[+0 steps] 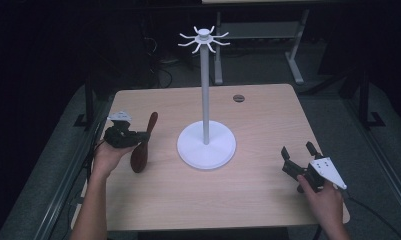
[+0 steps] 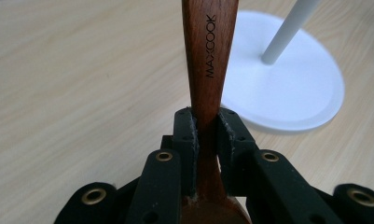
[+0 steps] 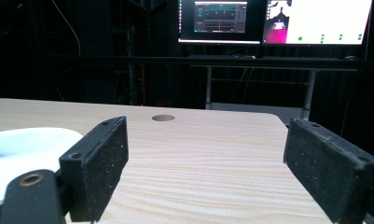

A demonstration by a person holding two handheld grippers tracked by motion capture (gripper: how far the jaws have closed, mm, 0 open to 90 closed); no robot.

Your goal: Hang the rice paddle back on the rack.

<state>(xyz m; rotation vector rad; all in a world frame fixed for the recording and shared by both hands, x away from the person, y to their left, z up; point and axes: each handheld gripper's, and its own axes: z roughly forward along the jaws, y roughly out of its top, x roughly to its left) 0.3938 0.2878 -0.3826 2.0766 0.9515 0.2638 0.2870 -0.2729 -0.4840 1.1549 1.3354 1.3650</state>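
A dark wooden spoon [image 1: 144,142] marked MAXCOOK is held over the left side of the table. My left gripper [image 1: 139,137] is shut on the spoon's [image 2: 208,65] neck, just above the bowl, with the handle pointing away and up. The left gripper [image 2: 206,133] faces a white hanging stand [image 1: 206,135], which has a round base [image 2: 292,88], a tall pole and hooks [image 1: 204,39] on top. Near the right front of the table my right gripper [image 1: 299,154] is open, nothing between its jaws. The right gripper [image 3: 203,154] hovers low above the wood.
The light wooden table [image 1: 258,125] has a round cable hole [image 1: 238,98] near its far edge, the cable hole [image 3: 163,117] lying ahead of the right gripper. Behind the table are dark desks and lit monitors [image 3: 273,21]. Bare wood lies between the stand and the right gripper.
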